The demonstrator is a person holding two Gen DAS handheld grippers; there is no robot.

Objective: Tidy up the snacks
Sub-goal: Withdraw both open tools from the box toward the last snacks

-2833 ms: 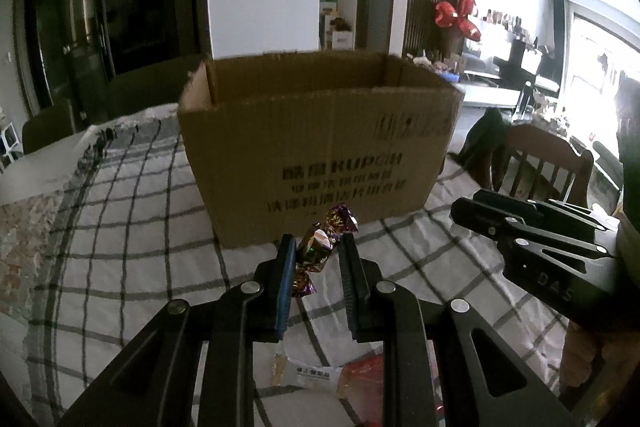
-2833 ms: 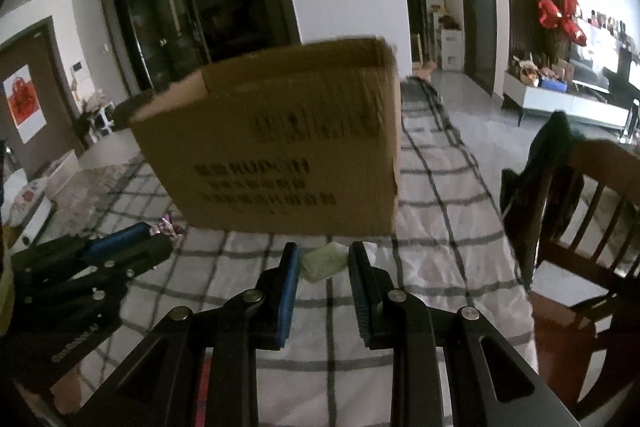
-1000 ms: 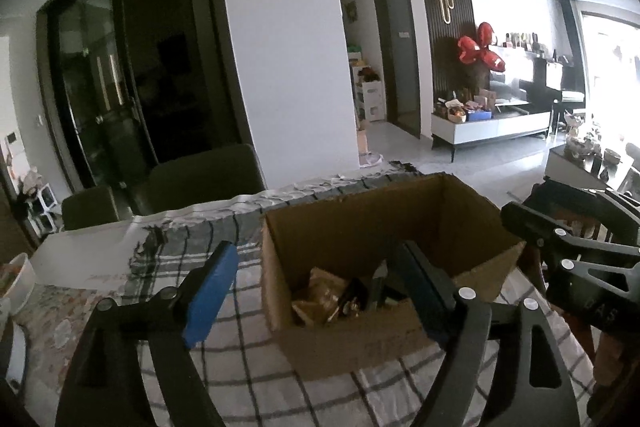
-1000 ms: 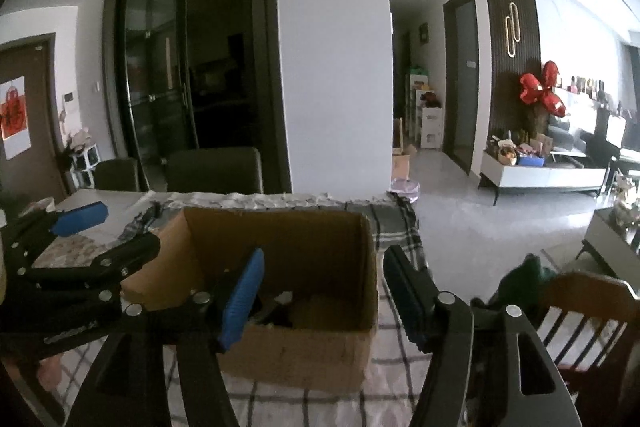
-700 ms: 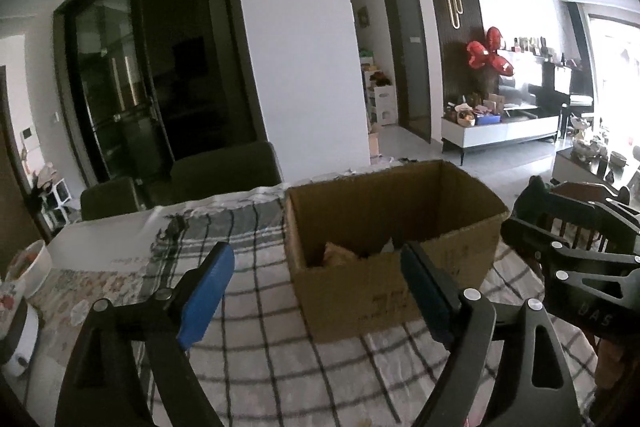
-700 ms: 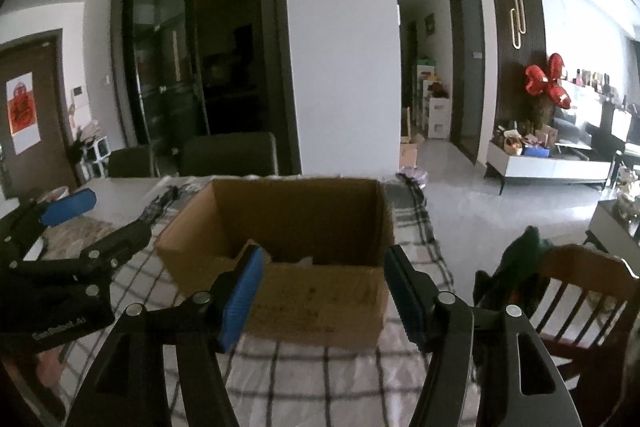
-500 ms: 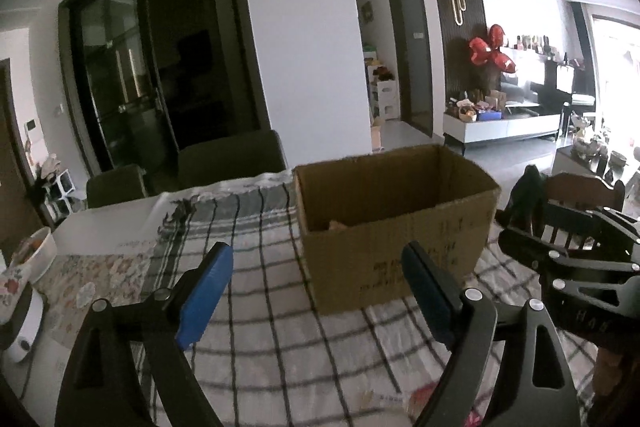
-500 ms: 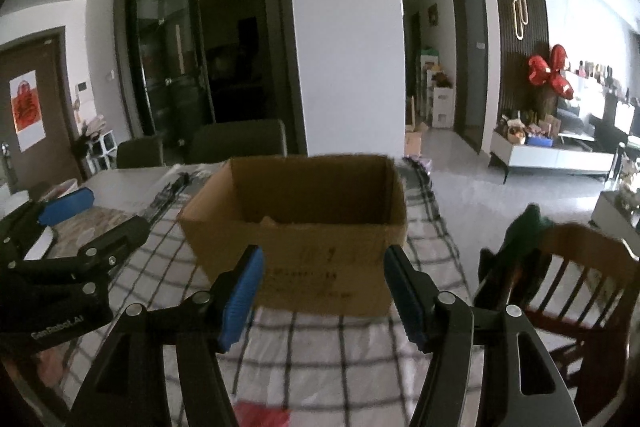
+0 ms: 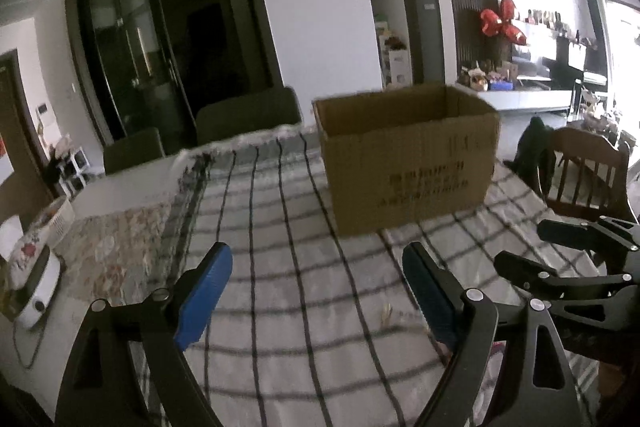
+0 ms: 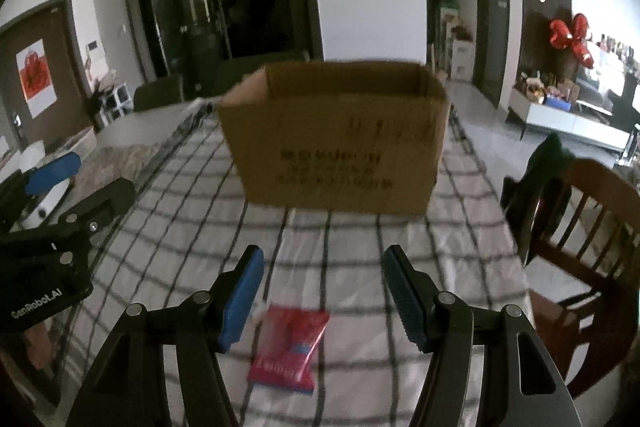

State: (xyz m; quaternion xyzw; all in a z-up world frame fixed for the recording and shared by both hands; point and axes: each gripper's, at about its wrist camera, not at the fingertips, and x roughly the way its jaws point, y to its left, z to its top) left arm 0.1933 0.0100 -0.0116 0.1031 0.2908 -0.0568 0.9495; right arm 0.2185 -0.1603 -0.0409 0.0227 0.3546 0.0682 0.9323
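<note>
An open cardboard box (image 9: 408, 155) (image 10: 336, 139) stands on the checked tablecloth (image 9: 280, 227), too low in view to show its inside. My left gripper (image 9: 316, 279) hovers over the cloth in front of the box, open wide and empty. A small pale wrapper (image 9: 388, 311) lies on the cloth near its right finger. My right gripper (image 10: 324, 279) is open and empty too, above a red snack packet (image 10: 288, 343) that lies flat on the cloth between and below its fingers. Each gripper shows at the edge of the other's view.
A wooden chair (image 10: 580, 227) with a dark garment (image 10: 548, 163) over it stands at the table's right side. A floral cloth (image 9: 112, 247) and a white appliance (image 9: 40, 291) lie at the left. Dark chairs (image 9: 248, 115) stand behind the table.
Both grippers, earlier shut on a candy and a pale green packet, now stand open and empty. They have drawn back from over the box and sunk toward the cloth; the red packet has come into view.
</note>
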